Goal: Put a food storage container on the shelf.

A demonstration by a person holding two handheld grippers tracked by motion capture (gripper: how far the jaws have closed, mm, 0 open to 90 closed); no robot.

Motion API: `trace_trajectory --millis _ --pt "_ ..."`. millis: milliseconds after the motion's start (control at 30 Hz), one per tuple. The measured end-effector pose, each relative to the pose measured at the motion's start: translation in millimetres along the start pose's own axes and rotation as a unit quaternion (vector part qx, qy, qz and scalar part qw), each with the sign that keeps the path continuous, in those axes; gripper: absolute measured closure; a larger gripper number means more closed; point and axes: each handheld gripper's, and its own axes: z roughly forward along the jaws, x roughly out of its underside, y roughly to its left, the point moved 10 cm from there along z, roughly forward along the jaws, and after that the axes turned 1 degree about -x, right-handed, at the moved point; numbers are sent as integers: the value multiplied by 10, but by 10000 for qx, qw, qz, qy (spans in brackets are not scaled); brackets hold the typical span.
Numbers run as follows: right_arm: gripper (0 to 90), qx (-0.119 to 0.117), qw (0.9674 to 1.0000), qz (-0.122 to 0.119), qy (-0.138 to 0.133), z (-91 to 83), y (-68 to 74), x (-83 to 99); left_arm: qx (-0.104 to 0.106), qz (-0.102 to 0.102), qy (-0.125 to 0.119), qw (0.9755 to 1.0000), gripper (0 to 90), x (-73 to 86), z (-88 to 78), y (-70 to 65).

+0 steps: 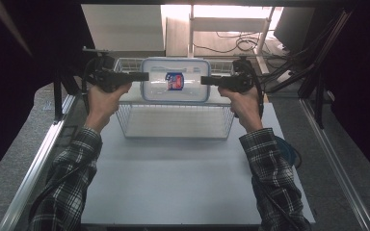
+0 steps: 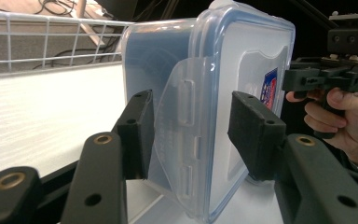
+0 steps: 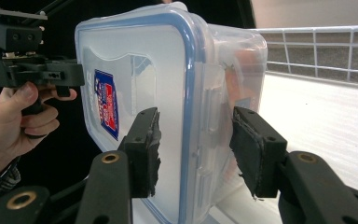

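A pale grey-white board (image 1: 173,183) forms the work surface, sitting on a table with metal rails (image 1: 33,163) along its left and right sides. A white wire basket (image 1: 173,126) stands directly on the board toward its far edge, roughly centred. Near the board's right edge lies something blue (image 1: 285,144), perhaps cloth, mostly hidden behind a sleeve.

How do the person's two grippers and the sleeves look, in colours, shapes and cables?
Both the left gripper and the right gripper are black, pistol-shaped tools with long, straight jaws. Each jaw arm has brass-coloured rivets and ends in a thick, rectangular black pad; the right gripper's pads look frayed at the edges. A black cable loops from the right gripper. The sleeves are plaid, black and white.
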Motion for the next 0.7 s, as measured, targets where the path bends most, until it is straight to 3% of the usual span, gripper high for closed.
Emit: trace_trajectory --millis 133,267,467,667,700 --pt "520 -11 10000 62 -13 11 -21 -18 -4 -9 -40 10000 508 -5 13 12" --pt "504 74 10000 59 -22 37 -31 -31 -113 167 -76 9998 491 -3 36 19" --pt "499 124 9999 -23 11 43 -27 -32 -90 94 -173 9998 490 -2 39 44" --pt "481 210 9997 -128 30 69 -21 -23 -380 218 -48 9990 461 24 62 89" --pt "478 217 9997 -109 31 73 -24 -22 -380 218 -48 9990 497 24 62 89"
